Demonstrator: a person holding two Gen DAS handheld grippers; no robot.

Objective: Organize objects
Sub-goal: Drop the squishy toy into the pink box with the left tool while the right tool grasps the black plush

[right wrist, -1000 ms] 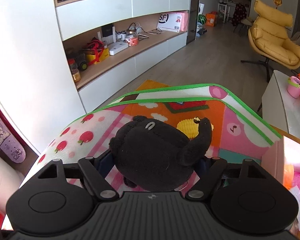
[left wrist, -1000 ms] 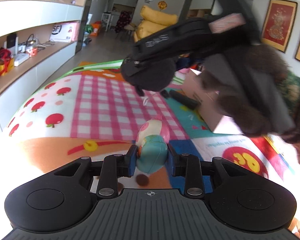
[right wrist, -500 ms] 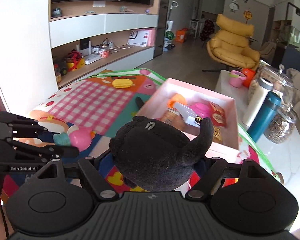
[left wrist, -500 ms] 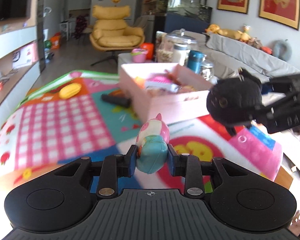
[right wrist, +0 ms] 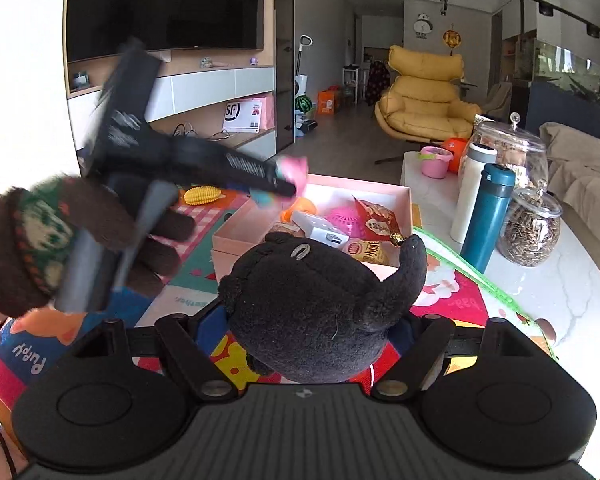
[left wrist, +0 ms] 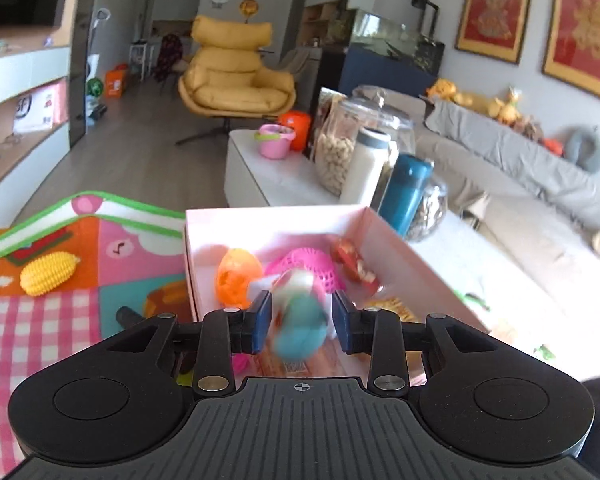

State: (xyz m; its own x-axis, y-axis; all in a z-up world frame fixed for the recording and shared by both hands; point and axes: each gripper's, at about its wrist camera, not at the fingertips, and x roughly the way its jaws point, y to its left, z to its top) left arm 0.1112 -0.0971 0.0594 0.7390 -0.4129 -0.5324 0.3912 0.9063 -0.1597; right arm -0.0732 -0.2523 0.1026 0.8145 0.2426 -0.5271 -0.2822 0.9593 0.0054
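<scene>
My left gripper (left wrist: 300,322) is over the near end of the pink box (left wrist: 404,256). Its jaws stand slightly apart from a blurred teal and pink toy (left wrist: 300,324) between them. The box holds an orange toy (left wrist: 236,276), a pink mesh ball (left wrist: 312,268) and snack packets. My right gripper (right wrist: 320,332) is shut on a black plush toy (right wrist: 320,304) and sits short of the box (right wrist: 380,192). The left gripper (right wrist: 276,188) shows there over the box's left edge, held by a gloved hand (right wrist: 60,240).
A yellow corn toy (left wrist: 48,272) and a black stick (left wrist: 128,315) lie on the colourful play mat (left wrist: 40,320) left of the box. Jars and a teal bottle (left wrist: 404,192) stand on the white marble table (right wrist: 560,280) behind the box. A yellow armchair stands further back.
My left gripper has swung over the pink box and its jaws have parted from the teal and pink toy. My right gripper has moved closer to the box, still holding the plush.
</scene>
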